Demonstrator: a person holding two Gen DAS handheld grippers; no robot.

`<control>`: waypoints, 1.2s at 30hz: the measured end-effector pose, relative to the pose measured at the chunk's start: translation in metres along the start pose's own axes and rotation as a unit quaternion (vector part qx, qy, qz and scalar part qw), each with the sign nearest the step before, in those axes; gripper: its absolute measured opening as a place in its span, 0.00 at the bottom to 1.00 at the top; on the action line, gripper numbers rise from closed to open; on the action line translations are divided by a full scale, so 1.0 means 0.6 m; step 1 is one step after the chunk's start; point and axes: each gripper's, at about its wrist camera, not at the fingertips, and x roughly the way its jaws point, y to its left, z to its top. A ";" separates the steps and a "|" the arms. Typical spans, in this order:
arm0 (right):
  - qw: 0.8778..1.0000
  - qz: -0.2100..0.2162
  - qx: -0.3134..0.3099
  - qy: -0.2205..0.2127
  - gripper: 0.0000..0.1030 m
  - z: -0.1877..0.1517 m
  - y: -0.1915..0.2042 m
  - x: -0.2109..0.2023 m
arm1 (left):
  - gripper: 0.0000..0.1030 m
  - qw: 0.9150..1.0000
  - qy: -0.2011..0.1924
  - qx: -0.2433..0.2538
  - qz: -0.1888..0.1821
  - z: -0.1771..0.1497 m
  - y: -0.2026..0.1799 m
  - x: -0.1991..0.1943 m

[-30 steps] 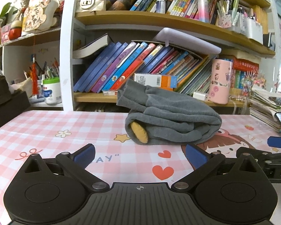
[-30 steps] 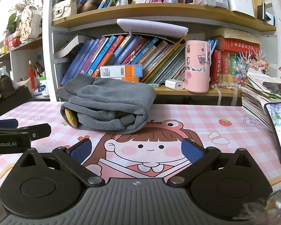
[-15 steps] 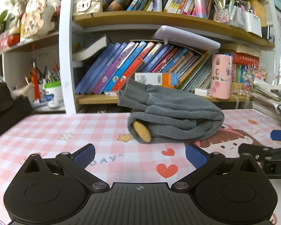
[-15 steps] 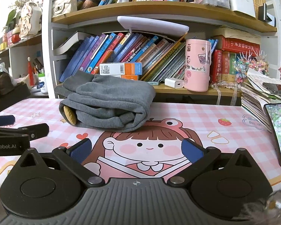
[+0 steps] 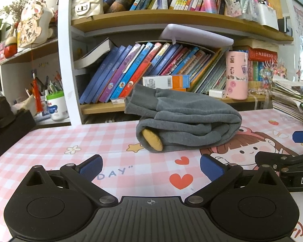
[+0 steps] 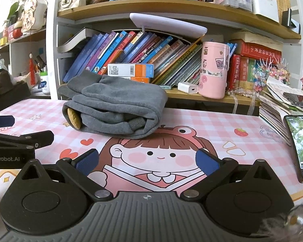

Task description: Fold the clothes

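The gray garment (image 5: 188, 124) lies folded into a thick bundle on the table (image 5: 50, 145), toward its far edge and just in front of the bookshelf (image 5: 171, 18). A ribbed cuff sticks out at the upper left of the bundle, and a yellow patch (image 5: 152, 140) shows in the fold opening at its lower left. In the right wrist view the same bundle (image 6: 119, 111) sits left of center, above the cartoon girl (image 6: 155, 155) printed on the pink checked table cover. The left gripper (image 5: 150, 166) hovers over the table short of the garment, its jaws spread wide with nothing between them; both blue pads (image 5: 91, 166) are clear of the fabric. The right gripper (image 6: 147, 161) is likewise spread wide and holds nothing, positioned above the cartoon print and apart from the garment. Each gripper appears at the edge of the other's view, so the two are side by side. A pink cup (image 6: 213, 70) stands on the lower shelf to the right of the garment, with a white charger (image 6: 187, 87) just beside it. A phone (image 6: 300, 145) lies on the table at the right, near a stack of papers (image 6: 282, 102).
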 end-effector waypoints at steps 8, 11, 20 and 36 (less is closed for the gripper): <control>1.000 0.002 -0.001 0.003 1.00 0.000 0.001 0.002 | 1.00 1.000 0.004 -0.002 0.000 0.000 0.001 0.002; 1.000 0.002 -0.001 0.003 1.00 0.000 0.001 0.003 | 1.00 1.000 0.005 -0.003 0.000 0.000 0.002 0.003; 1.000 0.002 -0.001 0.004 1.00 -0.001 0.001 0.004 | 1.00 1.000 0.006 -0.002 0.000 0.000 0.003 0.003; 1.000 0.003 -0.001 0.006 1.00 -0.001 0.001 0.006 | 1.00 1.000 0.006 -0.001 -0.001 0.001 0.002 0.004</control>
